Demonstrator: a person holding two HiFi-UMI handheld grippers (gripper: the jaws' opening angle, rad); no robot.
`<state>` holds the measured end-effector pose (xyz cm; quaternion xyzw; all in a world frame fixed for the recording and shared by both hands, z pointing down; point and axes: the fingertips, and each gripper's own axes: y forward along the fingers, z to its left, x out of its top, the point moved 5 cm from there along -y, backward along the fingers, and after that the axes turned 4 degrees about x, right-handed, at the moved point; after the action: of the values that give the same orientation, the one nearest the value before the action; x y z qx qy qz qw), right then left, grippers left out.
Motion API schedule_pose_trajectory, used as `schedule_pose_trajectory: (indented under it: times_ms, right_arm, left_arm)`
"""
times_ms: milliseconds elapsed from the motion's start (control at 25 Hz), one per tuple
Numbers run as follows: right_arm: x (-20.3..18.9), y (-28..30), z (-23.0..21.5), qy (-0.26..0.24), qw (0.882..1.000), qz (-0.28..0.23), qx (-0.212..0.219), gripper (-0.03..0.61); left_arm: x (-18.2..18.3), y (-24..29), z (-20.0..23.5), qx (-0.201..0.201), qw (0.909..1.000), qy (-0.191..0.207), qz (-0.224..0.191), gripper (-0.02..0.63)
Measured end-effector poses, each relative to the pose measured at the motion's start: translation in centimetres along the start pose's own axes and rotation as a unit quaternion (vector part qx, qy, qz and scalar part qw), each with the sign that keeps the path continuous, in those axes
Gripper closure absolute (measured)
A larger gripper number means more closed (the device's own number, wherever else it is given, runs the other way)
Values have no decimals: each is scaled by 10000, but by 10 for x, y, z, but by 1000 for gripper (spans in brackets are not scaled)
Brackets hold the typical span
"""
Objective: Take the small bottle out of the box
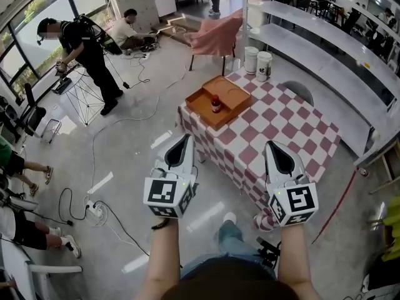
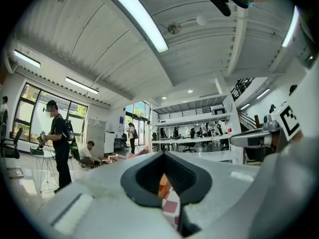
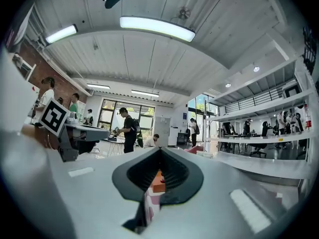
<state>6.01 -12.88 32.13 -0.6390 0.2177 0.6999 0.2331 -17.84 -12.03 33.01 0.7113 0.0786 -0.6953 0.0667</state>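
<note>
Probably light, rigid and slick, the small red-capped bottle (image 1: 215, 103) stands in the shallow orange box (image 1: 199, 100) on the checked bench (image 1: 287, 130); we'd pinch its body, though left gripper (image 1: 185, 137) and right gripper (image 1: 270, 144) jaws sit together, empty.

Grey polished floor (image 1: 125, 149) with white tape marks; a power strip (image 1: 95, 211) lies near left. Counter (image 1: 294, 136) in red-and-white checked cloth, centre right. Pink-draped chair (image 1: 215, 35) beyond it. Long white shelves (image 1: 325, 49) along the right wall. Tall windows (image 1: 37, 17) far left. Ribbed white ceiling (image 2: 99, 44), strip lights (image 2: 139, 19) lit.
</note>
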Motion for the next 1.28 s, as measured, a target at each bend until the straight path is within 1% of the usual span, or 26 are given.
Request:
schedule_pose_trajectory:
  times_ms: [280,440,640,680,720,760,920,1240,1280]
  right_arm:
    - [-6,69,-55,112,9999,7,42,578]
    - [-15,102,-85,138,9999,24,51,578]
    - [-21,131,-111,215,9997,65,49,578]
    - [-23,135,-116,224,9997,75,39,578]
    - [-25,139,-120,233,9997,86,21,578]
    - [-27,142,-125,246,9996,101,-3,578]
    - [-34,153,-139,324,9992,179,-116,578]
    - [-60,178,-156,501,9971,455,-356,578]
    - [-64,181,-158,530,9966,507,-380,578]
  left_arm:
    - [-3,85,17,25,10000,-51,58,614]
    - [-14,128,22,-3,10000,-54,64,614]
    - [-28,168,29,50,9996,-129,237,614]
    - [-31,176,30,40,9995,-161,275,603]
    - [-34,183,30,13,9993,-183,315,514]
    - [-37,189,30,-22,9992,-190,352,497]
    - [-46,208,32,-161,9986,-181,464,489]
    - [-74,244,42,-382,9952,-118,894,489]
    - [-79,249,44,-422,9943,-115,974,479]
